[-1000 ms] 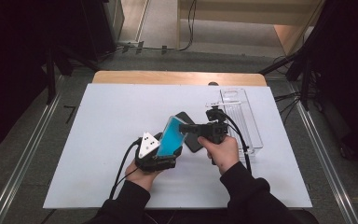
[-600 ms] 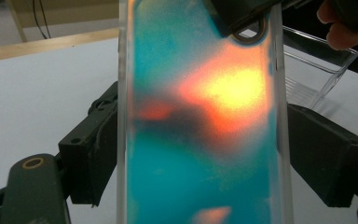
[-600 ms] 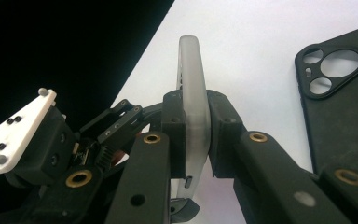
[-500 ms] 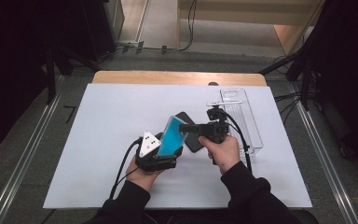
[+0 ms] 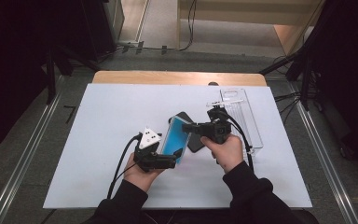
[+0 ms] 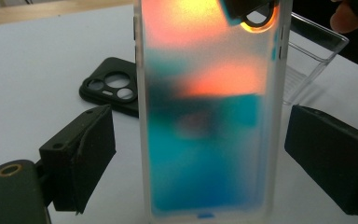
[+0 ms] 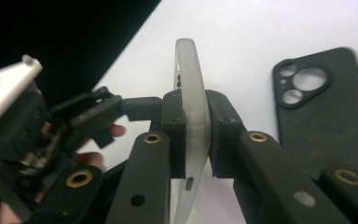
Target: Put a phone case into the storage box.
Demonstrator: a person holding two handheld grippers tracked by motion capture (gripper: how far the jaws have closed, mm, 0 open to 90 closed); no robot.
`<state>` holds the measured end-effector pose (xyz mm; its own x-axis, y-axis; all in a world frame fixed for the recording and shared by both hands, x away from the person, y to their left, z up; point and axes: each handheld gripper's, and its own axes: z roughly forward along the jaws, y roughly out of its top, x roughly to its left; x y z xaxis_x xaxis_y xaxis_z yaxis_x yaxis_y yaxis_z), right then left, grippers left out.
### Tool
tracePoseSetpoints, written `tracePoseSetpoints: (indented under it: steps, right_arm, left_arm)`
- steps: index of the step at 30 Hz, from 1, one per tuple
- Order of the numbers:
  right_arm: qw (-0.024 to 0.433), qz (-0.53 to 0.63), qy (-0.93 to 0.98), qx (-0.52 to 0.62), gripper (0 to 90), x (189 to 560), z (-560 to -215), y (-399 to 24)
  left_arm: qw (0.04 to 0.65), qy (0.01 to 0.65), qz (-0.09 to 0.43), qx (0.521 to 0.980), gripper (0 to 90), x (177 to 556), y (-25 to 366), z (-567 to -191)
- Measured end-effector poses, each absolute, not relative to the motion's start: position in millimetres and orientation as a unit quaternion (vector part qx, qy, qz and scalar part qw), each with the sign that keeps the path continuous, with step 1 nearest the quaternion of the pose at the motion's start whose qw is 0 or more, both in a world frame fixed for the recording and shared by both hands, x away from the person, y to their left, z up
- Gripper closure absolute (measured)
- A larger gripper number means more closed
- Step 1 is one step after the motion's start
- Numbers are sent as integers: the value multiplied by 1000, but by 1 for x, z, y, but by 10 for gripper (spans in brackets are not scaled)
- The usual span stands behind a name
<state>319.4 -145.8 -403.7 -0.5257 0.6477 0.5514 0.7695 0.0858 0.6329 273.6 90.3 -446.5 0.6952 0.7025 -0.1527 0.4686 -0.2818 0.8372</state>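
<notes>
Frosted phone case on edge, long axis toward table's far side.

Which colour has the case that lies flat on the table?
Black, best in the right gripper view.

Two phone cases at a work table: one frosted case, blue and orange, and one black case lying flat on the white sheet. One clear plastic tray sits at the right. Two handheld grippers, a left gripper and a right gripper, and two hands complete the count.
</notes>
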Motion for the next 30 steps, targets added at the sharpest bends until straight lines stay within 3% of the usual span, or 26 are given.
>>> tracePoseSetpoints:
  steps: [8, 19, 25, 30]
  right_arm:
    - [8, -458, -761, -460, 770, 314, -401, -145]
    - [-7, -456, -785, -419, 769, 309, -402, -155]
    - [-39, -451, -814, -365, 769, 301, -398, -156]
    - [-28, -456, -826, -329, 769, 297, -398, -160]
  left_arm:
    - [454, 375, 107, 801, 113, 278, 98, -438]
    - [433, 354, 53, 827, 190, 283, 101, -433]
    - [424, 337, 33, 840, 222, 286, 103, -430]
    - [432, 325, 17, 841, 223, 287, 109, -424]
